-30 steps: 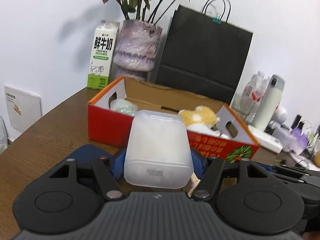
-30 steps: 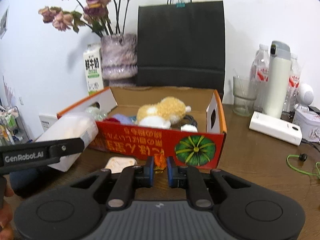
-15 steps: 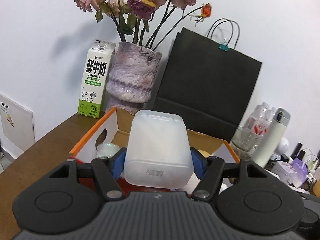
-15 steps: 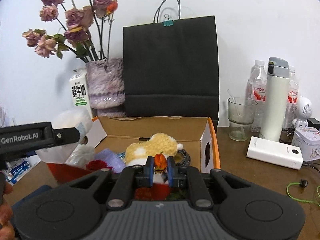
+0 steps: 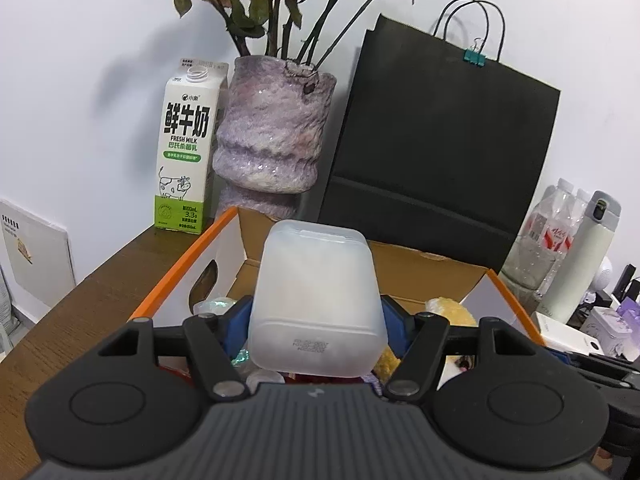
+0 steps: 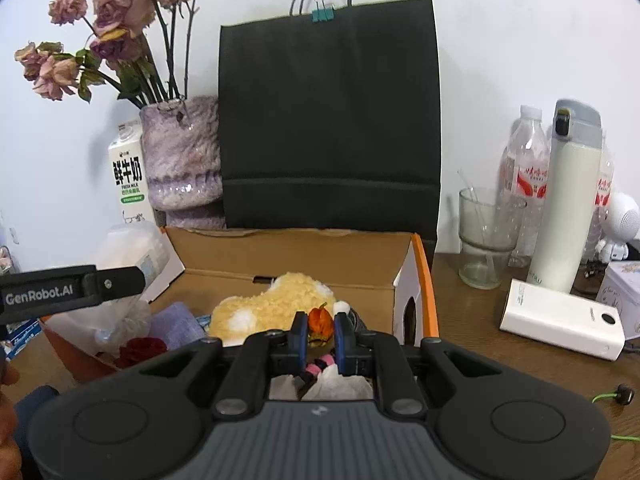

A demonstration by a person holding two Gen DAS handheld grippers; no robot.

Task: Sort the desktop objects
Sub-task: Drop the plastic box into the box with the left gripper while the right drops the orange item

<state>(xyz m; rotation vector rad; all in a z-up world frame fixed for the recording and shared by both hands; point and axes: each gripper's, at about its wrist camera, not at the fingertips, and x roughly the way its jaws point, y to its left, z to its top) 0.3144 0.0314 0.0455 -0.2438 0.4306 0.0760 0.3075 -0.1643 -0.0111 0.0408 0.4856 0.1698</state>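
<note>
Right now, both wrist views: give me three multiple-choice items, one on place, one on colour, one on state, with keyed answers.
1. The milk carton stands:
A. left of the vase
B. inside the cardboard box
C. right of the black paper bag

2. The binder clip on the bag is:
A. red
B. teal
C. yellow

3. The left gripper is:
A. open, empty
B. closed on a translucent plastic container
C. closed on the plush toy

Answers: 1 A, the carton sits beside the vase's left flank. 2 B, teal clip at the handles. 3 B, the pads press on the container's sides.
</note>
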